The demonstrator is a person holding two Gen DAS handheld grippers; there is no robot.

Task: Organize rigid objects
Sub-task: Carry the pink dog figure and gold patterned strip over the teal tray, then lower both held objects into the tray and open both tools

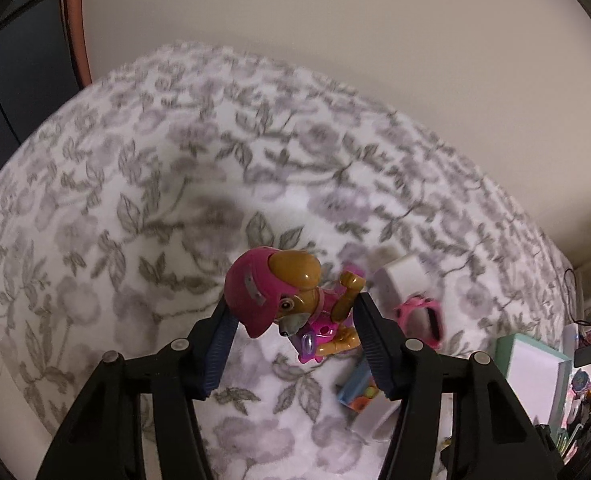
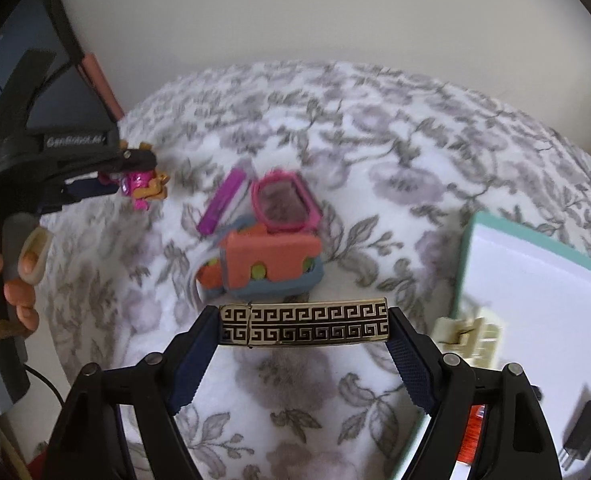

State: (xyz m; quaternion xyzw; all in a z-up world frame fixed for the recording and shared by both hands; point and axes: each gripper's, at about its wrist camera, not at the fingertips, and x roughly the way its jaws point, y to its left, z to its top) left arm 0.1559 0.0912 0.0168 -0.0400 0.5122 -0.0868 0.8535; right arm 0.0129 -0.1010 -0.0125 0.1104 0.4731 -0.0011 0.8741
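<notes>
The left hand-held gripper [image 1: 295, 312] is closed on a toy pup figure [image 1: 291, 300] with a pink helmet, one pad against the helmet and the other against the paw and body side. The figure hangs clear above the floral bed cover [image 1: 155, 200], tilted with its face down toward the camera — a grip across the widest part, probably chosen because the rounded helmet gives the pad a firm seat. In the right wrist view the same gripper shows at the far left, the figure's pink and tan body poking out past its tips.

Ahead of the right hand-held gripper [image 2: 303, 326], slightly left of its centreline, lies a small heap of toys on the bed: a purple bar [image 2: 220, 204], a pink-framed piece [image 2: 285, 204] and an orange and blue block toy [image 2: 271, 264], touching one another. They look like the pile being sorted.

The right gripper itself is clamped on a flat black-and-gold case [image 2: 303, 326] with a key-fret pattern, held end to end between the pads and level — gripping the short ends keeps the long face free for setting it down flat, I judge.

To the right of that gripper sits a teal-rimmed box [image 2: 465, 264] with a white inside, open side up; a cream plastic piece [image 2: 471, 336] lies against its near edge. The box seems the likely destination, though nothing confirms that.
</notes>
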